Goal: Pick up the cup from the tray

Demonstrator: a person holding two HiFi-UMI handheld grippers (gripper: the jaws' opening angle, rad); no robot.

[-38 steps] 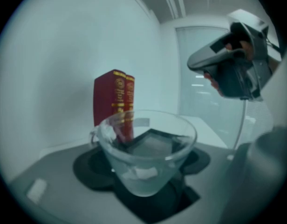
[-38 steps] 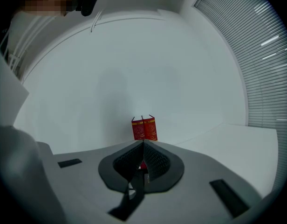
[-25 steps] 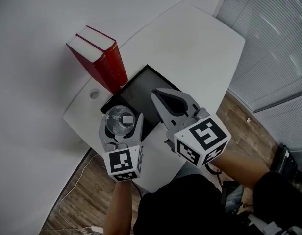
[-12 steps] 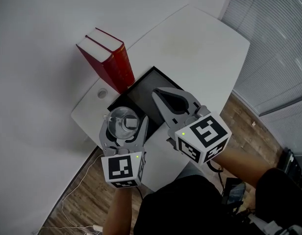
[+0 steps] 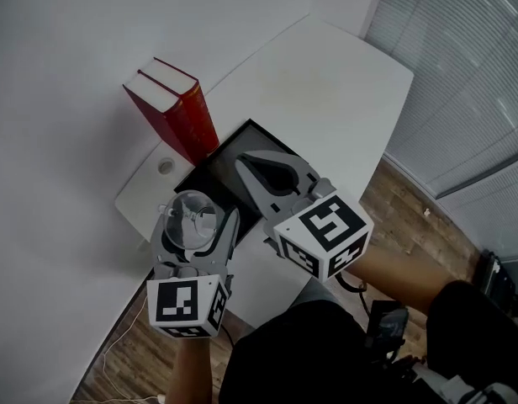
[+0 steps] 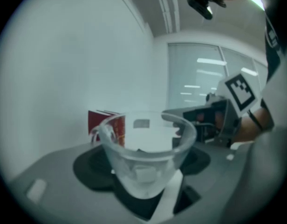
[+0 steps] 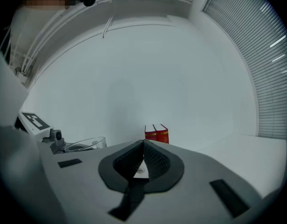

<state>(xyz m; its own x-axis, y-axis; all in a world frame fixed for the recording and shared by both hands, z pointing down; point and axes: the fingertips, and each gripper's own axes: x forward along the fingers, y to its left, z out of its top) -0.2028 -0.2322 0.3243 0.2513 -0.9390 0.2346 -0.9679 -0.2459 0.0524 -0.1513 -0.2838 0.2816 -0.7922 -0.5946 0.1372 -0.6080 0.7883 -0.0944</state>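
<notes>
Head view: my left hand-held gripper (image 5: 194, 223) is clamped round the cup (image 5: 187, 215), jaws spread wide because the cup body is wide. The cup sits off the near-left corner of the black tray (image 5: 215, 168), and I judge it is clear of the tray and carried in the air, so the pick looks basically done. The right hand-held gripper (image 5: 241, 160) hangs over the tray with jaws together and empty, parked there as it has no job in this step. Red books (image 5: 171, 108) stand upright on the white bench (image 5: 326, 82), just beyond the tray's far-left edge. Left gripper view: the cup (image 6: 146, 155) fills the space between the jaws, upright, with the pads on its lower walls. That low grip keeps the rim level. It is clear glass with a wide mouth, tapers to a narrow base, looks empty, and has what I take for a handle on its left side. The books are behind it and the right hand-held gripper is off to the right. Right gripper view: the jaws meet at the tips with nothing between them, only a sliver of white showing through. The cup's rim (image 7: 85, 143) is far left, the books straight ahead.
</notes>
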